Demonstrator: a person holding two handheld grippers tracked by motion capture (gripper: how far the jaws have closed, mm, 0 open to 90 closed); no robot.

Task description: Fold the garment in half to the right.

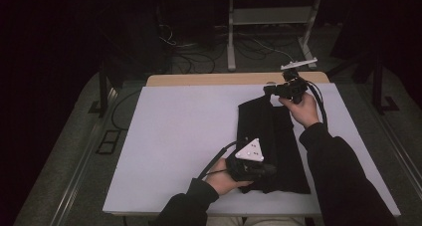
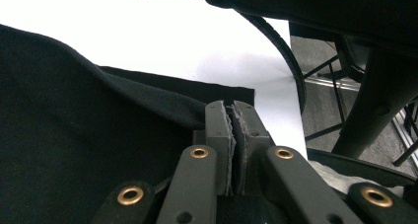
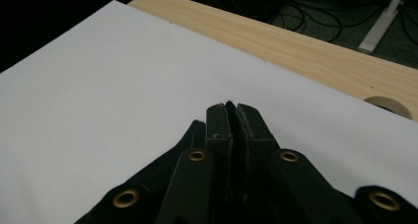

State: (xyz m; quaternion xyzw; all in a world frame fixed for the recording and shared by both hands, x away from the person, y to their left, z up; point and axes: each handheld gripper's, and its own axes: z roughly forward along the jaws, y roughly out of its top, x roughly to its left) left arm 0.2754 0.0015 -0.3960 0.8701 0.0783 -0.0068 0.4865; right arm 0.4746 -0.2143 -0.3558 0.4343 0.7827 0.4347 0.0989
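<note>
Your left gripper [image 1: 266, 169] sits at the near end of the black cloth [image 1: 273, 136], its jaws pressed together on the fabric's edge; in the left gripper view the pads [image 2: 231, 135] meet with only a thin layer of the cloth [image 2: 74, 135] pinched between them, and the dark fabric spreads away to the left over the white table cover [image 2: 148, 36]. Your right gripper [image 1: 271, 90] is at the far end of the cloth, near the back of the table cover [image 1: 189, 131], and its jaws are likewise clamped tight on the fabric; in the right gripper view the cloth [image 3: 162, 179] hangs down from the closed jaws, with the white cover [image 3: 98, 86] beyond it and the bare wooden table edge [image 3: 296, 51] behind. The cloth lies as a long folded strip running from near to far on the right half of the table, stretched between your two grippers. Your right sleeve [image 1: 343, 176] crosses beside the strip's right edge.
</note>
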